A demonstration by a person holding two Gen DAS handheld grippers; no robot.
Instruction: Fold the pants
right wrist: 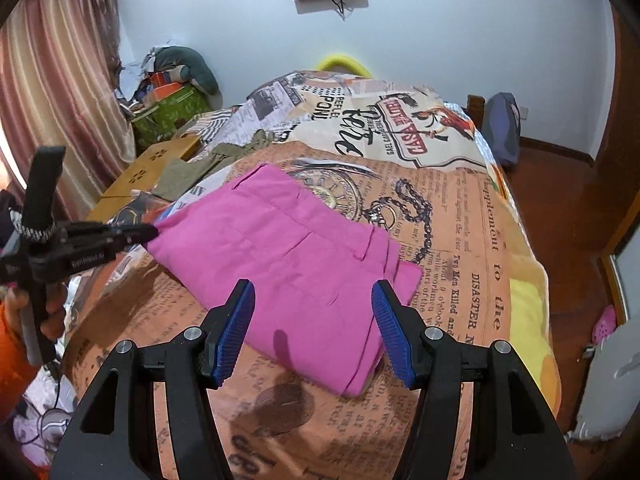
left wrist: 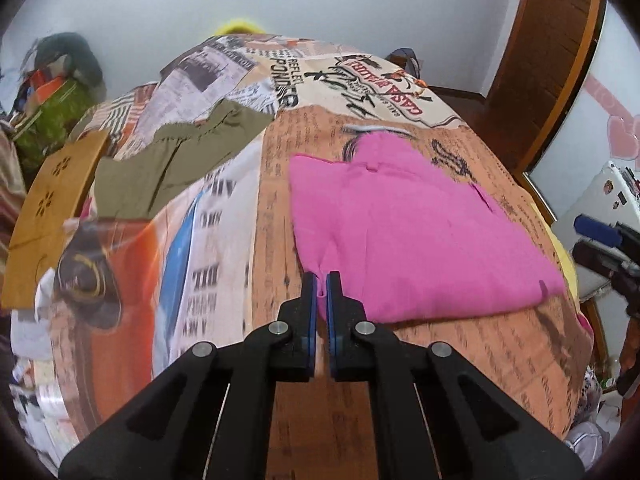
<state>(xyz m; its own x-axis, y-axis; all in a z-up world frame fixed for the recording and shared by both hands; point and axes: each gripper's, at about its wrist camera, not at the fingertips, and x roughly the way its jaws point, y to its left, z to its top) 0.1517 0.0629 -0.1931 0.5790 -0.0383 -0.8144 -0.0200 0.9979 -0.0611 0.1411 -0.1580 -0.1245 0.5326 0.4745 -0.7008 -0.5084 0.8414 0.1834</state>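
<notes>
L gripper [left wrist: 321,280]: jaws nearly shut, pinching near corner of pink pants [left wrist: 412,236]. R gripper [right wrist: 313,300]: jaws wide, holding nothing, above pants' near edge. Pants: folded, flat on bed [right wrist: 460,216] w/ newspaper-print cover. Olive garment [left wrist: 168,164]: further back, left, beside wooden board [left wrist: 52,208].

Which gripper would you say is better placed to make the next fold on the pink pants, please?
Probably the left gripper: it is shut on a corner of the pink pants, while the right gripper hovers open.
</notes>
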